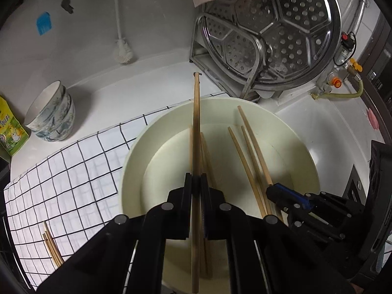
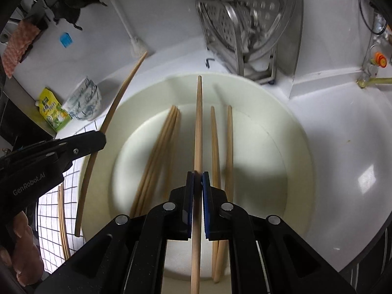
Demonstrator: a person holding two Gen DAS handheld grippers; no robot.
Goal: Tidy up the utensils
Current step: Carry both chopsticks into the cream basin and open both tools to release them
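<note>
My left gripper (image 1: 196, 178) is shut on a long wooden chopstick (image 1: 196, 122), held above a cream basin (image 1: 306, 152). My right gripper (image 2: 198, 175) is shut on another chopstick (image 2: 199, 122) over the same basin (image 2: 294, 127). Several loose chopsticks (image 2: 159, 152) lie in the basin, two more (image 2: 220, 147) to their right. The right gripper (image 1: 272, 191) shows at the lower right of the left wrist view, its chopstick (image 1: 254, 147) slanting up. The left gripper (image 2: 101, 139) shows at the left of the right wrist view, over the basin's left rim. Several chopsticks (image 1: 52, 247) lie on a chequered cloth (image 1: 73, 171).
Stacked patterned bowls (image 1: 51, 115) and a green packet (image 1: 9, 127) stand left of the cloth. A perforated steel steamer tray (image 1: 274, 29) leans in a rack behind the basin. A white brush (image 1: 122, 49) hangs at the back wall. A person's hand (image 2: 24, 245) shows lower left.
</note>
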